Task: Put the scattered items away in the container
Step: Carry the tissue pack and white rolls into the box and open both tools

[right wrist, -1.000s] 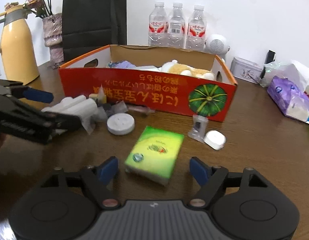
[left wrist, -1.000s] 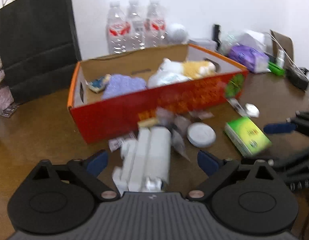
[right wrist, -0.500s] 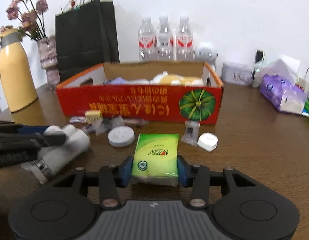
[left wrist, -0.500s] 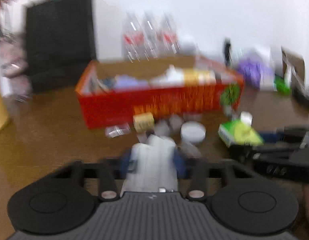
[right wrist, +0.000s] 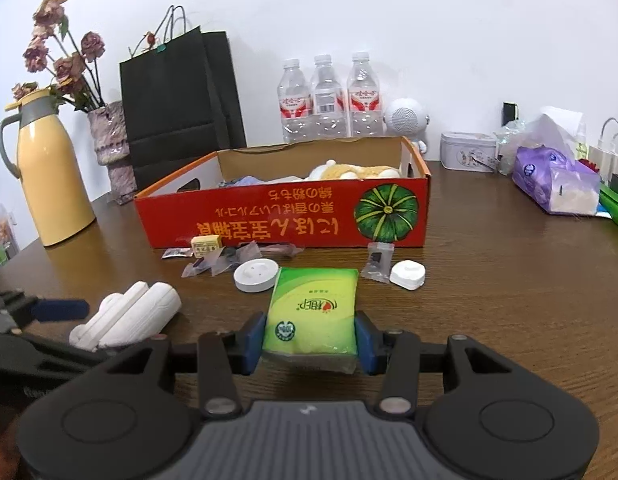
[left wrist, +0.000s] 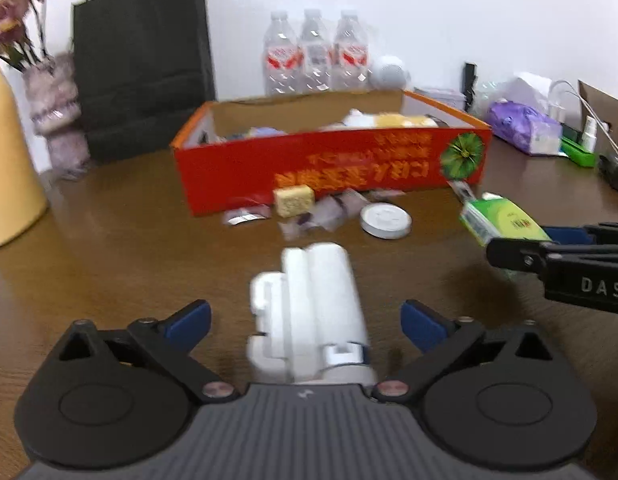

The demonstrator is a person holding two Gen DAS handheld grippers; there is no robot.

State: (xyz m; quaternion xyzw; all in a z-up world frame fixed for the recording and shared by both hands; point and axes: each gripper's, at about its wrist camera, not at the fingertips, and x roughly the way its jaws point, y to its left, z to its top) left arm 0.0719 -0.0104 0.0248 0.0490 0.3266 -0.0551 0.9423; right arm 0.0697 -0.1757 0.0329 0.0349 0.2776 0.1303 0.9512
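Tissues [right wrist: 312, 314], the green pack, sit pinched between the blue pads [right wrist: 254, 338] of the right gripper [right wrist: 309, 342], which is held low and level, pointing straight at the long red wall of the box [right wrist: 285, 216]. From the left wrist view the pack [left wrist: 503, 220] juts out of that gripper [left wrist: 549, 248] toward the box, and it looks lifted off the table [right wrist: 509, 320], though I cannot be sure.

Left of the pack, the left gripper [left wrist: 305, 322] is also low and aimed at the box, its jaws spread wide with a gap on each side of the white roller [left wrist: 313, 312]. The roller lies on the table between the fingers, touching neither pad [left wrist: 187, 320], its length pointing toward the box.

Small things crowd the table just in front of the box's near wall: a white disc [right wrist: 256, 276], a yellow block [right wrist: 206, 245], crumpled clear wrappers [right wrist: 221, 262], a small clear packet [right wrist: 377, 266] and a white puck [right wrist: 407, 275]. Between these and the grippers the wood is bare. Inside the box a plush toy [right wrist: 349, 170] fills the right end, with purple cloth [right wrist: 245, 181] toward the left. Behind the box stand bottles [right wrist: 329, 98] and a black bag [right wrist: 181, 100]; a yellow jug [right wrist: 49, 168] stands well to its left.
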